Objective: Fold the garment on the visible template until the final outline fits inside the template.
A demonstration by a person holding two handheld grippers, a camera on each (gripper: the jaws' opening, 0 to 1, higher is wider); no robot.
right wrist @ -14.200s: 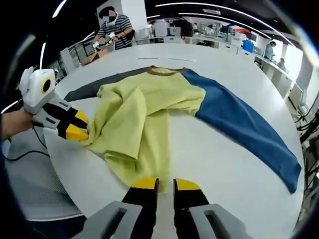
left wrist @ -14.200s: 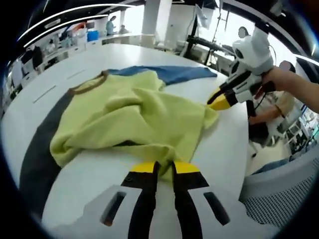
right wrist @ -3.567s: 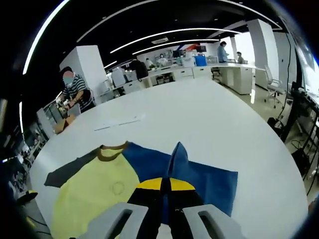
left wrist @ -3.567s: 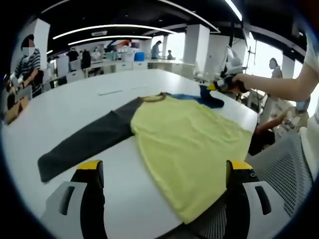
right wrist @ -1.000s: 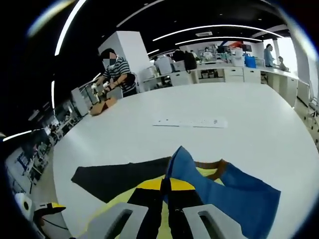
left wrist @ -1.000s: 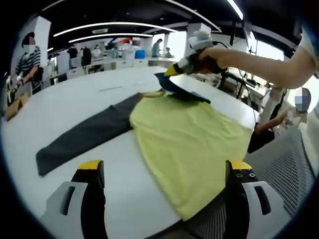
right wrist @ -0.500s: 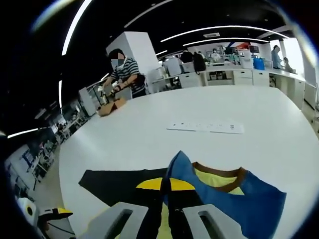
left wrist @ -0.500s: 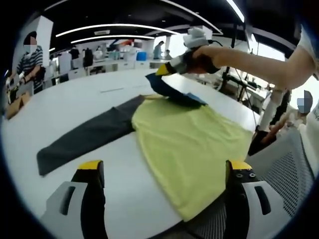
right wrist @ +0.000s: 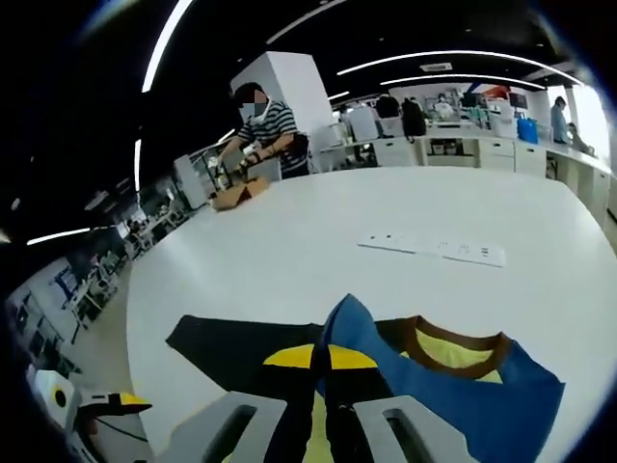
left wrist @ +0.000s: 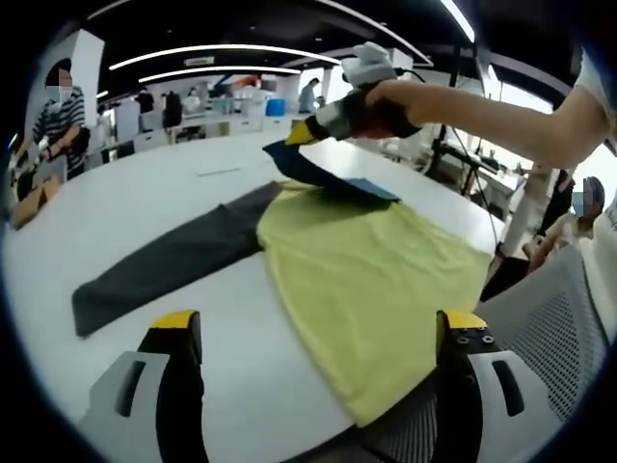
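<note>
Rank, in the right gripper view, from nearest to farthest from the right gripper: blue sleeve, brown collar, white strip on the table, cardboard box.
1. Blue sleeve, clamped in the right gripper.
2. Brown collar, just right.
3. White strip, mid-table.
4. Cardboard box, far left table edge.

One garment (left wrist: 371, 280) — two sleeves; two grippers; one table (right wrist: 405, 207).

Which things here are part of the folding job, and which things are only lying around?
Job: garment, its blue sleeve pinched in the right gripper, dark sleeve, open left gripper.
Lying about: white strip, cardboard box, mesh chair.
</note>
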